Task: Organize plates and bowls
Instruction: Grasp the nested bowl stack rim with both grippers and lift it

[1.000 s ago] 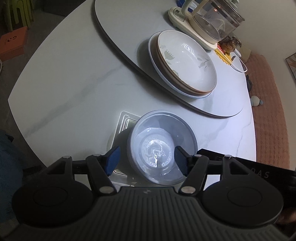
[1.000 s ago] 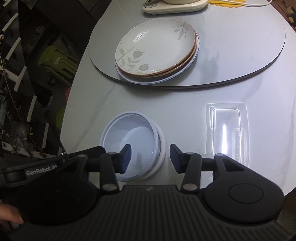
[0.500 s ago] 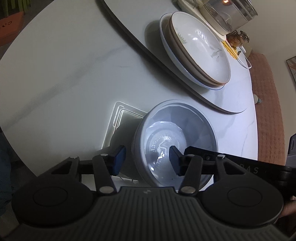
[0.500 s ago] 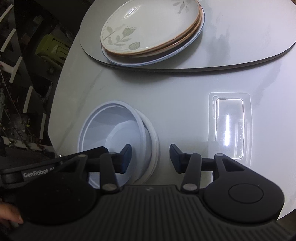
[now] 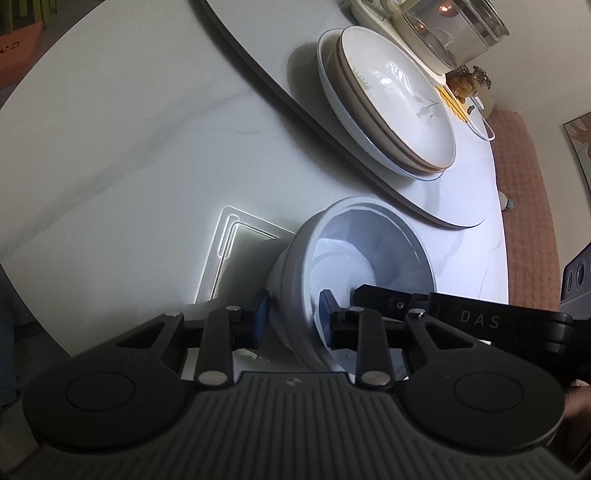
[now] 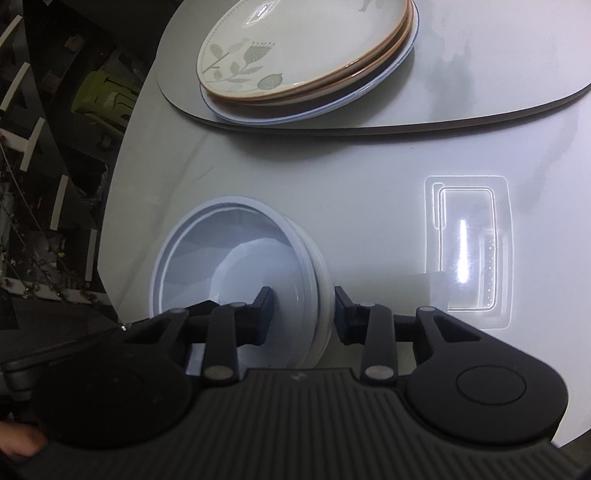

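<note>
One word, "DAS", on right hand-held gripper [image 5: 373, 291], white bowl [image 5: 369, 254]

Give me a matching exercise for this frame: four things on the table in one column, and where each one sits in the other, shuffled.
Things:
1. plate stack
2. white bowls
3. clear plastic tray
4. glass jug appliance

Places:
A. flat on the white table, beside the bowls
B. rim between the fingers of the right tongs
C. on the raised turntable
D. behind the plates, at the far side

Pairs: 1-C, 2-B, 3-A, 4-D
</note>
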A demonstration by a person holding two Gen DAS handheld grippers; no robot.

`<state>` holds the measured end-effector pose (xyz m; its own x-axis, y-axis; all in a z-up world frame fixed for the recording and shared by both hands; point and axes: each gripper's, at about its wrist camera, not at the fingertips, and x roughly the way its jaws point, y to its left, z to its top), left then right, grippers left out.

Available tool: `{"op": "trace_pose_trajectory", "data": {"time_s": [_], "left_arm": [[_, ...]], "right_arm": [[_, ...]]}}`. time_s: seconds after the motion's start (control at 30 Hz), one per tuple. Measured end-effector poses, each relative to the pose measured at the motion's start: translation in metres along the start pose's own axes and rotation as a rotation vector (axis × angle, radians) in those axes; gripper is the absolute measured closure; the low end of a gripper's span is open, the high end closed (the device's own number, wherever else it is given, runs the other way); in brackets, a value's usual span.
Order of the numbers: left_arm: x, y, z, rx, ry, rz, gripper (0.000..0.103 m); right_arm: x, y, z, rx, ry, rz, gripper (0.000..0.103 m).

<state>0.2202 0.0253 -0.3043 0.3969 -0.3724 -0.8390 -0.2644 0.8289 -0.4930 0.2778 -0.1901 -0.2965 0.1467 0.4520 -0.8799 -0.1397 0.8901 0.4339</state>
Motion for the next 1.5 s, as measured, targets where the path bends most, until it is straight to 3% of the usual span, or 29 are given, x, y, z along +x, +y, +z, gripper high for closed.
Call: {"op": "trace_pose_trajectory", "data": {"time_s": [0.27, 0.53, 0.93, 1.17, 1.5], "left_arm": [[-0.016, -0.011, 0.006, -0.015, 0.002, -0.002, 0.069], [-0.037, -0.043, 0.026, 0.058, 0.001, 0.004, 0.069], [-0.069, -0.075, 0.081, 0.052, -0.063, -0.014, 0.069], [-0.055, -0.088, 0.123, 0.069, -0.075, -0.011, 0.069], [-0.003, -0.097, 0.169, 0.051, -0.042, 0.026, 0.069]], "right_arm": [[-0.016, 0.003, 0.006, 0.025, 0.003, -0.002, 0.066], [-0.054, 0.007, 0.016, 0.066, -0.042, 0.016, 0.066], [-0.092, 0.019, 0.061, 0.055, -0.129, 0.069, 0.066], [-0.087, 0.018, 0.1, 0.05, -0.157, 0.066, 0.066], [-0.06, -0.001, 0.149, 0.03, -0.119, 0.058, 0.066]]}}
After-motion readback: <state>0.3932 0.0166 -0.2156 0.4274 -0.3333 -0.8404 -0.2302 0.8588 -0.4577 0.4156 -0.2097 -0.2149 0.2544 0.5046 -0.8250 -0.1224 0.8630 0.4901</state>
